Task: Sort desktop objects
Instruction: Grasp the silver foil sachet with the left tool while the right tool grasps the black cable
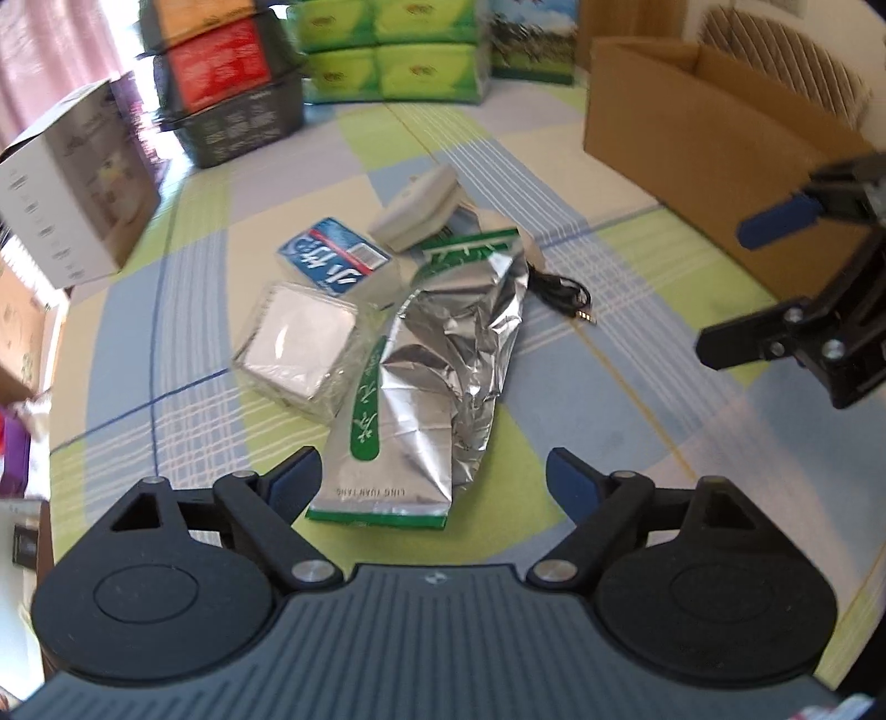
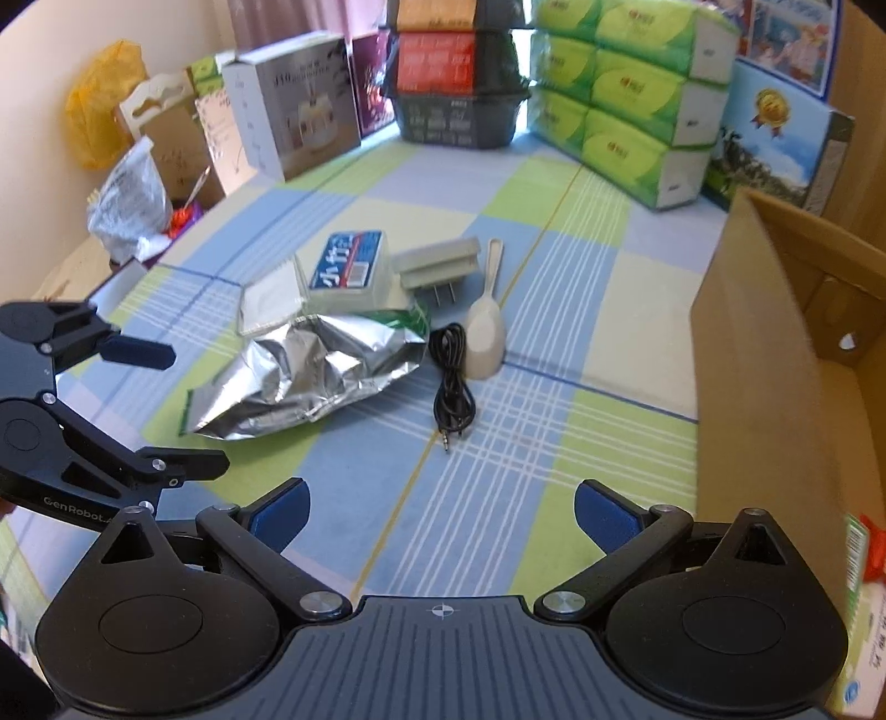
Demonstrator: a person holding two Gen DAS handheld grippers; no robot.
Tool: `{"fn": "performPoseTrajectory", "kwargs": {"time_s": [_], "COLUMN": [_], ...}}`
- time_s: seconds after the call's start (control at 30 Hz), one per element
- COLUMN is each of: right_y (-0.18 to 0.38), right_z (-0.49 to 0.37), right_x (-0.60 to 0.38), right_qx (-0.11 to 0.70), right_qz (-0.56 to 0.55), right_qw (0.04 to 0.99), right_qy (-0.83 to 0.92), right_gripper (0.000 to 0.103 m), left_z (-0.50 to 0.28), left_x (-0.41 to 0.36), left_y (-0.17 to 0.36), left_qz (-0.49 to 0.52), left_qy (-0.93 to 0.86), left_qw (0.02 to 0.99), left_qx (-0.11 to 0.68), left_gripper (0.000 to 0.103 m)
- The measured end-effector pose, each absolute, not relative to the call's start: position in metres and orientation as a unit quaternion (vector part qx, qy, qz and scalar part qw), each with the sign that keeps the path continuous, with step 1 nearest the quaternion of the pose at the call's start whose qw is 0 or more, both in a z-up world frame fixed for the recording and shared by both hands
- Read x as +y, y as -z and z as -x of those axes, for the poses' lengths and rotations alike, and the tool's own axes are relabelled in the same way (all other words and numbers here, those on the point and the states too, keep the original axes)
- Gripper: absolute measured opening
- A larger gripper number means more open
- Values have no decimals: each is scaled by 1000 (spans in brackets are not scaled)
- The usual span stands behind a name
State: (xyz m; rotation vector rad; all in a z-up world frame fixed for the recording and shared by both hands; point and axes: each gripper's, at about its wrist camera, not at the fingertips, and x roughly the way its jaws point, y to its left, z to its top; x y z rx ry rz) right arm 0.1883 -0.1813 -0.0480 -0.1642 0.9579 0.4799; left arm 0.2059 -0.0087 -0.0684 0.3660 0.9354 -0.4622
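A crumpled silver foil bag [image 1: 437, 360] [image 2: 310, 376] with green print lies mid-table. Beside it are a clear-wrapped white pack [image 1: 296, 346] [image 2: 271, 296], a blue-labelled tissue pack [image 1: 332, 257] [image 2: 349, 271], a grey plug adapter [image 1: 418, 207] [image 2: 437, 263], a coiled black audio cable [image 1: 559, 291] [image 2: 451, 382] and a white scoop [image 2: 486, 332]. My left gripper [image 1: 434, 479] [image 2: 166, 404] is open, its fingers either side of the bag's near end. My right gripper [image 2: 440, 515] [image 1: 731, 288] is open over bare cloth, short of the cable.
An open cardboard box [image 1: 714, 144] [image 2: 786, 360] stands at the right. Green tissue packs [image 1: 393, 50] [image 2: 626, 94], a black basket [image 1: 232, 94] [image 2: 459, 72] and a white carton [image 1: 72, 183] [image 2: 293, 105] line the back. The checked tablecloth [image 1: 581, 432] [image 2: 498, 476] is bare near both grippers.
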Motion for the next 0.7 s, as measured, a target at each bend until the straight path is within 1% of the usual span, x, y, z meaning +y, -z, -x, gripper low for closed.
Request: {"fn": "performPoseTrajectory", "kwargs": {"time_s": [0.1,0.17,0.2,0.27,0.4,0.5,0.7], "right_y": [62,70,74,80,90,97,106], "right_z": [-201,-209,-213,-219,-230,-240,-259], "right_x": [-180,-179,-178,-177,-173,-171,-161], "right_qx": [466,475,478,480,475,468,463], "right_qz": [77,79,80,84,86,88,85], "right_qw": [849,844,842,840,840,843,841], "right_qy": [-235,-235,-236,-238,-248,-252,-266], "right_gripper": [90,82,80,77,75,68,58], "left_z": [-215,-222,-225,-229,-238,-245,-249], "left_x": [-15,-18,-20,-24,-34,-37,-36], "left_y": [79,83,86,89,92,92,92], "left_qz": [-191,-192,-192,-203,-226,-228,-225], "left_qy": [230,229,230,230,234,239,263], "left_qw": [842,840,839,838,836,836,836], "left_qx": [449,453,454,451,442,438,426], "left_gripper": [77,70,69,69,69,69,69]}}
